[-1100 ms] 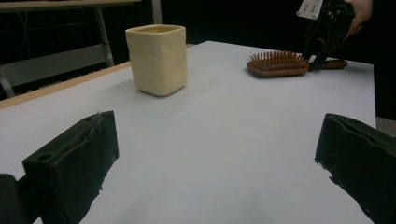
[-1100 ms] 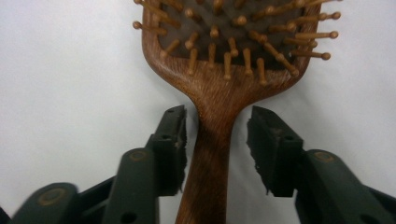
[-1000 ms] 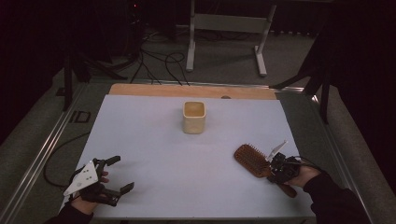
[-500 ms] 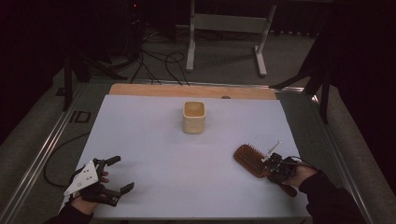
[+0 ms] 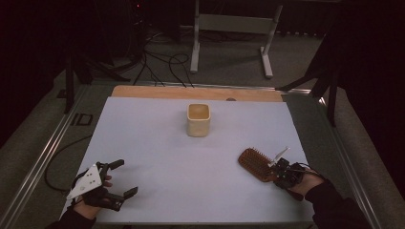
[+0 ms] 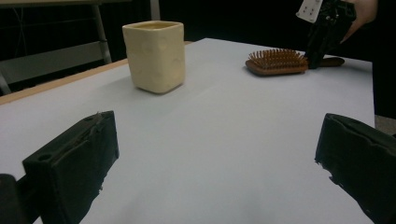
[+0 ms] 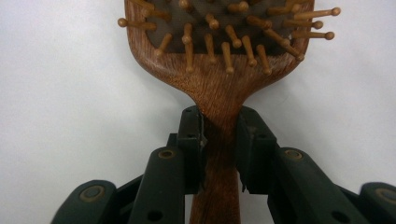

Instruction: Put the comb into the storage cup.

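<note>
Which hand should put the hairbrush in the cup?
Probably the right. The right gripper is already shut on the hairbrush handle. The left gripper is open, holding nothing, and farther from the cup.

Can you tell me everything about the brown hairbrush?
The hairbrush looks like reddish-brown wood, with a broad paddle head and a narrow handle. Wooden pins with little round tips stand up from a dark pad in the head, so it lies bristles up. It rests flat on the white table, near the person's right side, well apart from the cream cup. The right gripper has its two black jaws closed on the handle just below the head.
</note>
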Demonstrator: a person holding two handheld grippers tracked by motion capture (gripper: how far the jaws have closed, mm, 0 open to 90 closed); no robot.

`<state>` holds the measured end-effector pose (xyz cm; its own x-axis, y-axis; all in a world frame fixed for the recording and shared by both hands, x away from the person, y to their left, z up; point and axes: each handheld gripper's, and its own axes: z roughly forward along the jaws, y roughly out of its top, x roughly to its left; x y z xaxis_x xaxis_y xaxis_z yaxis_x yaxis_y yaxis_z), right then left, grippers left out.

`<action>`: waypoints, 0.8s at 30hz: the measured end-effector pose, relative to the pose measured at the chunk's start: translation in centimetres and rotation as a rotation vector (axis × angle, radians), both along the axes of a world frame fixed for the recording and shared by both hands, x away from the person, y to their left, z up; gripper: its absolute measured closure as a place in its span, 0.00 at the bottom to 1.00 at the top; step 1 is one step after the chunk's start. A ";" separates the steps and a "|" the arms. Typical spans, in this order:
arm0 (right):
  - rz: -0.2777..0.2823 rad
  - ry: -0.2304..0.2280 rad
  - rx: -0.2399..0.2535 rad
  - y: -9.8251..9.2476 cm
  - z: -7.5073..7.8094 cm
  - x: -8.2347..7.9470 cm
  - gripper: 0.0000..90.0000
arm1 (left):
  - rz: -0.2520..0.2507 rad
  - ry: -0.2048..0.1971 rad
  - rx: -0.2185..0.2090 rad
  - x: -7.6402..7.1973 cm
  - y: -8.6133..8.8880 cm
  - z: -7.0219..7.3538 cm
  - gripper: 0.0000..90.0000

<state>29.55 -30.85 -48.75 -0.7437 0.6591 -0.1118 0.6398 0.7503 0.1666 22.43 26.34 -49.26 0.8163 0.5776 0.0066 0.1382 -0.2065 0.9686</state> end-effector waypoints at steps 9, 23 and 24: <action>-0.048 -0.086 0.087 0.0 0.1 -0.3 0.81 | 0.003 0.002 -0.001 0.1 0.0 0.0 0.00; -0.085 -0.229 0.301 2.8 1.0 -0.6 0.81 | 0.005 0.001 0.000 0.0 0.0 0.0 0.00; -0.088 -0.239 0.312 3.2 1.0 -0.7 0.81 | 0.004 0.002 0.001 0.0 0.0 0.0 0.00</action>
